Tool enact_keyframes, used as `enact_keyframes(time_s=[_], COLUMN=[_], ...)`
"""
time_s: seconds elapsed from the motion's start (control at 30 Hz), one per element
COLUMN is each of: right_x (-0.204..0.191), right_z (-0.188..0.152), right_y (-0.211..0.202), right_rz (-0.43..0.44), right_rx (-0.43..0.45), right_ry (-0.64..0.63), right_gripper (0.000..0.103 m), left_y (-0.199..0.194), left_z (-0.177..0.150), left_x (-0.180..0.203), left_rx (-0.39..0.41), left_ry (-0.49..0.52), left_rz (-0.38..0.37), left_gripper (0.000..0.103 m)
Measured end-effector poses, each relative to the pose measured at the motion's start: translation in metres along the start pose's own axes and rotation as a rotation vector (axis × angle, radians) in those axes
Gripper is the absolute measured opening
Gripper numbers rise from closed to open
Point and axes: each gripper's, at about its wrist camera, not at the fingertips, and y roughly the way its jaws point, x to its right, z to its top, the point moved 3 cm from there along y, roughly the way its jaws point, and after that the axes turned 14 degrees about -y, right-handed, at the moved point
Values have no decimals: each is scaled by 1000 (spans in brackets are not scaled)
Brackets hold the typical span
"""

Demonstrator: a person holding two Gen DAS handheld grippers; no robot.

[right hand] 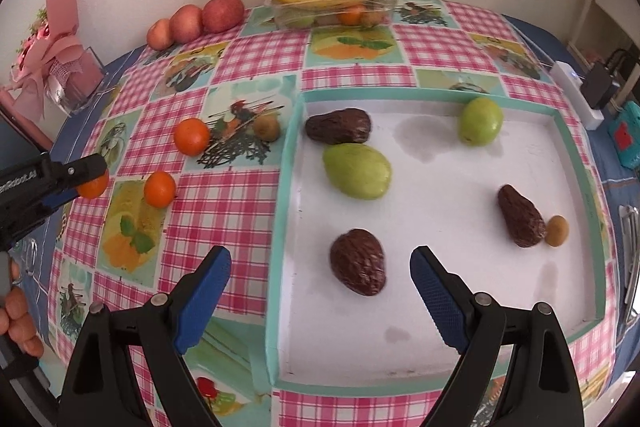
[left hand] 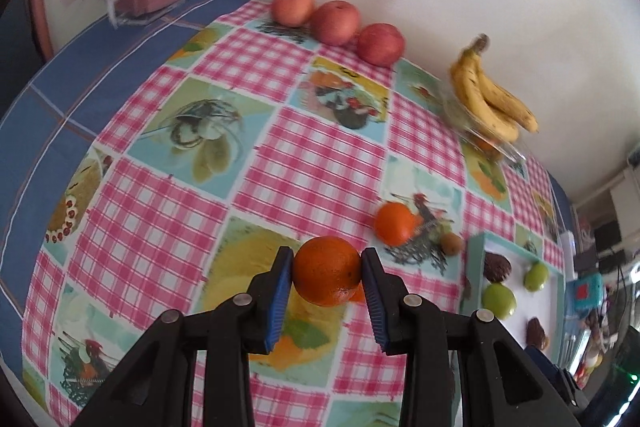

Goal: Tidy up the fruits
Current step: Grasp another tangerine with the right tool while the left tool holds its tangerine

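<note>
Left wrist view: the left gripper is clamping an orange across its middle above the tablecloth; firm, light, likely roll-prone. Right wrist view: the right gripper is hovering wide open over the tray, nearest an avocado.

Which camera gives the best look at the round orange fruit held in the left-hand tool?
The left wrist view: the round orange fruit sits centred and close between the left gripper's blue pads. The right wrist view shows only a sliver of it at the left edge.
</note>
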Motion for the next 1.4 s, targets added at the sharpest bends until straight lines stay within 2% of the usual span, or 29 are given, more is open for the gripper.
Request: enact_keyframes(time_s=[0.23, 0.43, 0.57, 0.73, 0.77, 0.8, 0.97, 1.03, 1.1, 1.23, 1.4], right_x=[-24, -61, -92, -120, -125, -126, -138, -142, -144, -144, -146], right_z=[30, 56, 70, 80, 80, 80, 82, 81, 81, 80, 81], right_y=[1, 17, 35, 56, 60, 63, 80, 86, 90, 93, 93], right_rz=[2, 53, 71, 78, 79, 80, 79, 79, 71, 62, 73], right_rx=[57, 51, 22, -13, -24, -33, -69, -82, -89, -101, -97], right_ry=[-66, -143, -204, -258, -268, -275, -295, -304, -313, -313, -312], right_gripper=[91, 89, 78, 75, 71, 65, 62, 58, 50, 49, 41], left_y=[2, 0, 1, 1, 1, 1, 1, 2, 1, 2, 2], left_z=[20, 33, 38, 42, 42, 42, 44, 44, 43, 43, 43], left_x=[-31, -57, -68, -79, -81, -82, -84, -83, -83, -82, -82], left_rx=[25, 29, 29, 29, 27, 27, 24, 22, 22, 21, 22], left_ry=[-69, -146, -173, -207, -211, -217, -225, -226, -226, -223, -223], left_rz=[31, 21, 18, 10, 10, 10, 7, 7, 7, 8, 8], left_gripper=[37, 37, 37, 37, 37, 37, 37, 37, 37, 37, 37])
